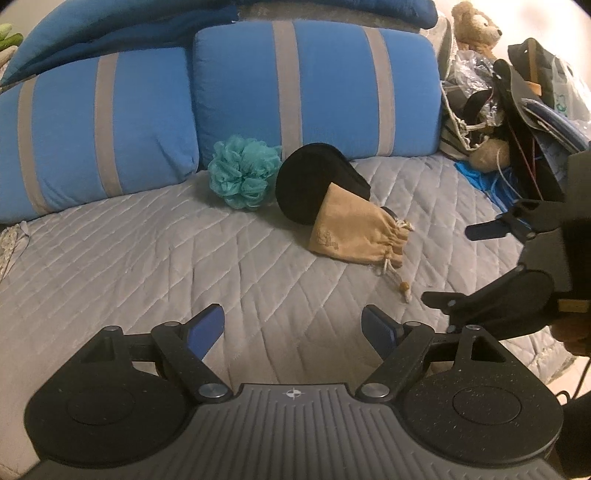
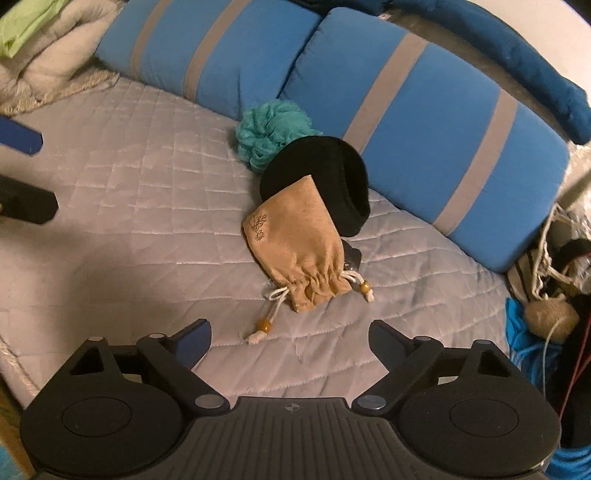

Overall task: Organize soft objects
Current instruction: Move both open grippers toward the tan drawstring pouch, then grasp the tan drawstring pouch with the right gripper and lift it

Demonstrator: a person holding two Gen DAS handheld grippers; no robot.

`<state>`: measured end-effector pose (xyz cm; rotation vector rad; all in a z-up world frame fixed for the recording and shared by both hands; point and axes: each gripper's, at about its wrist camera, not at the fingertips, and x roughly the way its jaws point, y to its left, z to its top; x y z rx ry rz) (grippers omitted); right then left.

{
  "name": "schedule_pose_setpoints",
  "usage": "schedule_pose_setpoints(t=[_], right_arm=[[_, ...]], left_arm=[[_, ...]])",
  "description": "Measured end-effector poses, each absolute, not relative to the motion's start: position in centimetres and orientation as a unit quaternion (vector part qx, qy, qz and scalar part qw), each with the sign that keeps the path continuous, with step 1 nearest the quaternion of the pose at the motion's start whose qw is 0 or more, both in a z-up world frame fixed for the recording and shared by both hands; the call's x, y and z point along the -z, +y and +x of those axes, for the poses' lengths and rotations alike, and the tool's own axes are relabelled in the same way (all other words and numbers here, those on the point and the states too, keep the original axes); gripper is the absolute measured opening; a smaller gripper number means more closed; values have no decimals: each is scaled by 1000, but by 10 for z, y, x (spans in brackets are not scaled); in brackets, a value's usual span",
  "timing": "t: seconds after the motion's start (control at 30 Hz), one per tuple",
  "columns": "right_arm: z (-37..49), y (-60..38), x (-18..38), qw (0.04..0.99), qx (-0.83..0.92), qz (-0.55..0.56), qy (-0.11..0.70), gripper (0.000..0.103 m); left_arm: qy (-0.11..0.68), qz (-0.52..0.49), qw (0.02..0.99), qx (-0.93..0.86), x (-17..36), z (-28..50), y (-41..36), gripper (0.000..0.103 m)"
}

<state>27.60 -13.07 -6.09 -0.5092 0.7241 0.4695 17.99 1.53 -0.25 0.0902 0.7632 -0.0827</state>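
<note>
A tan drawstring pouch (image 1: 351,230) (image 2: 301,247) lies on the grey quilted bed, leaning on a black fabric hat (image 1: 314,181) (image 2: 332,173). A teal mesh bath pouf (image 1: 242,171) (image 2: 273,129) sits just behind them against the pillows. My left gripper (image 1: 293,328) is open and empty, hovering over the quilt in front of the pouch. My right gripper (image 2: 290,341) is open and empty, just short of the pouch's drawstring; it also shows in the left wrist view (image 1: 458,264) at the right.
Two blue pillows with grey stripes (image 1: 314,88) (image 2: 424,122) line the back of the bed. A pile of bags, plastic and cords (image 1: 517,122) with a teddy bear (image 1: 476,26) sits at the right. White blankets (image 2: 44,62) lie at the far left.
</note>
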Motion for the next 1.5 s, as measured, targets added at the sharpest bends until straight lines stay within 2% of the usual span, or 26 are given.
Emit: schedule_pose_setpoints(t=[0.4, 0.77, 0.93, 1.1, 1.23, 1.5], right_arm=[[315, -87, 97, 856, -229, -338, 318, 67], [328, -60, 139, 810, -221, -460, 289, 30], [320, -51, 151, 785, -220, -513, 267, 26], [322, -49, 151, 786, -217, -508, 278, 22], [322, -48, 154, 782, -226, -508, 282, 12], [321, -56, 142, 794, -213, -487, 295, 6]], left_arm=[[386, 6, 922, 30, -6, 196, 30, 82], [407, -16, 913, 26, -6, 203, 37, 82], [416, -27, 909, 25, -5, 204, 38, 82], [420, -23, 907, 27, -4, 203, 36, 82], [419, -24, 907, 28, -4, 204, 35, 82], [418, -29, 908, 26, -5, 207, 34, 82]])
